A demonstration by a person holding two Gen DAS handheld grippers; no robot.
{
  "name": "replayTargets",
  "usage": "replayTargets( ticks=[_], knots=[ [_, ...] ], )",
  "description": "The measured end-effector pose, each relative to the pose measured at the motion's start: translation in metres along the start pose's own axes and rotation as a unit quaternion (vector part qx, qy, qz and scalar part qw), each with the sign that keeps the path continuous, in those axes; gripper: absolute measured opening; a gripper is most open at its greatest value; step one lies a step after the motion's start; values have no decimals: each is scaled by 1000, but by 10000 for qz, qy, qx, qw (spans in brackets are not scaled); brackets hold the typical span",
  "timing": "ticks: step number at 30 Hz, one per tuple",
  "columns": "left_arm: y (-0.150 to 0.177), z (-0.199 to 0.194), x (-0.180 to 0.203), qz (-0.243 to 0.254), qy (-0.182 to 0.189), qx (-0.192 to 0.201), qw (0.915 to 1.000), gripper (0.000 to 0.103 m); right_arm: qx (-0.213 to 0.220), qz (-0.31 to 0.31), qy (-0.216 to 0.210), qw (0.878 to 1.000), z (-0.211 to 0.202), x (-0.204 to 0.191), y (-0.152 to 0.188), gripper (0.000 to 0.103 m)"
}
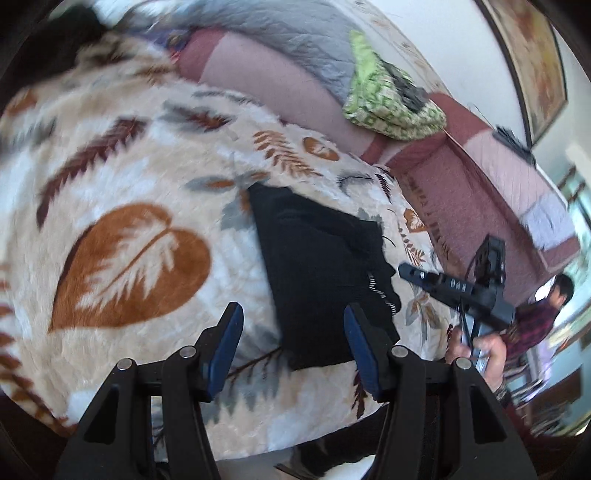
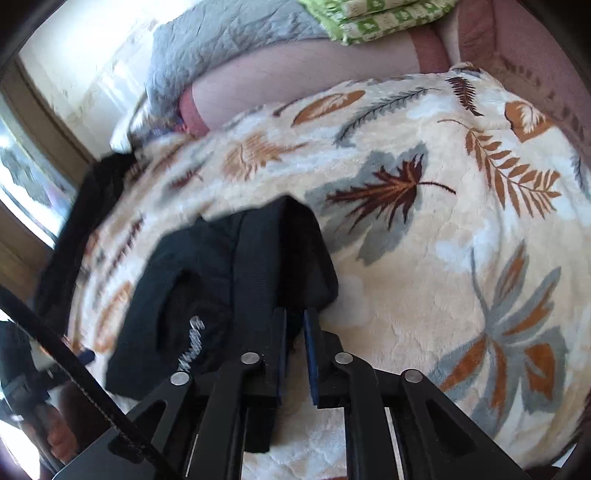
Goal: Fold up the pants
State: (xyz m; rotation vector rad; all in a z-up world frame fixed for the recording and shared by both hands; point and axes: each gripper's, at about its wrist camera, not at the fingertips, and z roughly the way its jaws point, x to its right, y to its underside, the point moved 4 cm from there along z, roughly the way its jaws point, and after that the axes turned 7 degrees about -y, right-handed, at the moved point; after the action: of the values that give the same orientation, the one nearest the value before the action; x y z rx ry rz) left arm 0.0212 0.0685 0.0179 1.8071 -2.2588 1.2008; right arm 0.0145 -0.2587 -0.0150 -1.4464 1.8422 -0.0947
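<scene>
The black pants [image 1: 321,273] lie folded into a compact bundle on a cream blanket with brown and grey leaves [image 1: 129,184]. My left gripper [image 1: 293,314] is open and empty, hovering above the near edge of the bundle. My right gripper [image 2: 294,317] is shut on an edge of the black pants [image 2: 236,288] and holds that part slightly lifted. In the left wrist view the right gripper [image 1: 406,271] shows at the right side of the bundle, at its corner. A white zipper or logo mark shows on the fabric [image 2: 192,343].
A pink sofa back [image 1: 258,85] runs behind the blanket, with a grey quilt [image 1: 288,33] and a green patterned cloth [image 1: 388,103] on it. Another dark garment [image 2: 85,206] lies at the blanket's left edge. A person [image 1: 543,314] stands at the right.
</scene>
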Motion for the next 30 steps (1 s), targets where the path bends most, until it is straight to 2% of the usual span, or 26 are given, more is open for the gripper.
replayTargets(
  ticks=[3, 5, 8, 10, 14, 16, 18, 19, 20, 21, 26, 30],
  knots=[
    [-9, 7, 36, 528, -79, 72, 9985, 60, 507, 309, -179, 9981, -17, 10, -21, 23],
    [-13, 25, 58, 828, -201, 12, 9964, 60, 596, 248, -479, 9968, -19, 4, -32, 23],
    [-11, 54, 74, 1031, -423, -184, 9936, 60, 472, 155, -1167, 9919, -9, -13, -42, 23],
    [-5, 72, 75, 1022, -547, -369, 9926, 60, 253, 56, -1454, 9890, 9, -22, -43, 26],
    [5, 89, 75, 1163, -854, -350, 9889, 60, -186, 121, -1473, 9888, 42, -19, -38, 38],
    [6, 91, 75, 1207, -908, -325, 9880, 62, -355, 273, -1168, 9921, 57, -5, -33, 38],
    [6, 94, 76, 1254, -1009, -315, 9865, 65, -199, 333, -927, 9949, 58, 7, -34, 40],
    [6, 95, 78, 1278, -1052, -314, 9857, 65, -145, 321, -654, 9972, 57, 12, -35, 51],
    [7, 94, 80, 1313, -1113, -316, 9846, 65, -52, 292, -329, 9990, 53, 19, -37, 56],
    [7, 92, 81, 1332, -1139, -316, 9840, 65, 75, 345, -304, 9989, 48, 25, -39, 57],
    [9, 69, 82, 1095, -916, -248, 9894, 65, 596, 1234, -1086, 9846, 18, 52, -44, 57],
    [8, 54, 72, 796, -893, -181, 9927, 65, 650, 1626, -1577, 9718, 13, 59, -44, 57]
  ],
)
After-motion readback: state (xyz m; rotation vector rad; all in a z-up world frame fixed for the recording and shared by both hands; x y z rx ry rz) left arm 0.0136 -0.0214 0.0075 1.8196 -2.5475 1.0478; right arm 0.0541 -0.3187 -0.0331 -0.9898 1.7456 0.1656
